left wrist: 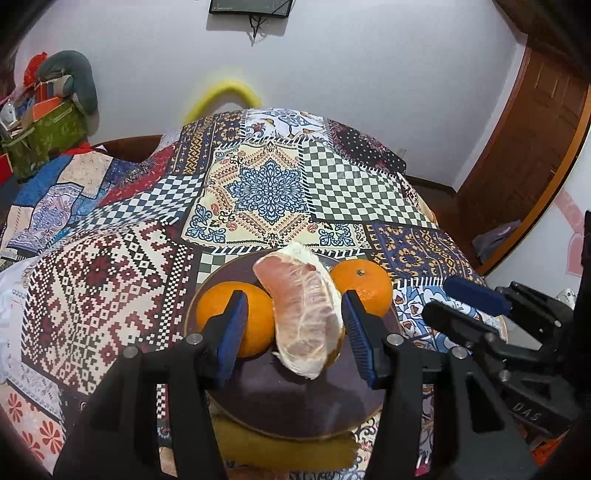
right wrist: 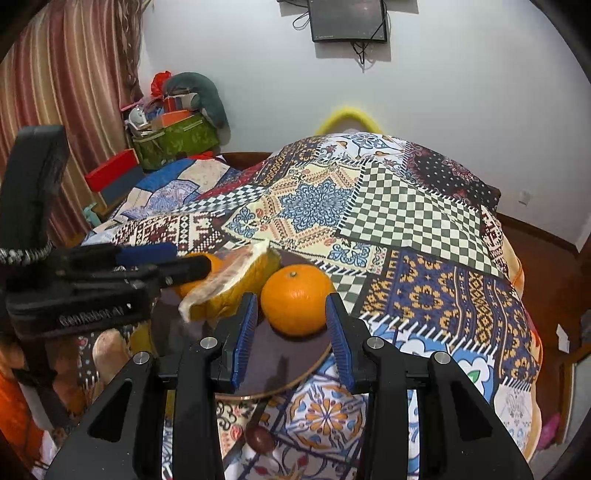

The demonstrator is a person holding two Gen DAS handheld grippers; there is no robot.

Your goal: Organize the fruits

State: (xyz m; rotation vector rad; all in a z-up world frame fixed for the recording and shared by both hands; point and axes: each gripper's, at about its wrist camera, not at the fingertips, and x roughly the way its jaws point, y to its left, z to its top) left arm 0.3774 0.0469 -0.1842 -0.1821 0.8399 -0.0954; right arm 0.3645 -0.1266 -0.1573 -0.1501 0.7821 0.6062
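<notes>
Little can be read. On the black body of the left gripper (right wrist: 207,267), seen from the right wrist at the near left, raised lettering runs along its side — roughly "GenRobot.AI", the last letters unclear. On the right gripper (left wrist: 469,299), at the near right of the left wrist view, embossed characters show upside down — illegible.

wall (right wrist: 461,92): plain white | wall-mounted screen (right wrist: 349,20): dark, cables hanging below | curtain (right wrist: 66,92): red-striped, left | wooden door (left wrist: 535,140): brown, right | tabletop: patchwork cloth (left wrist: 266,192) | cluttered green storage box (right wrist: 177,138): back left
</notes>
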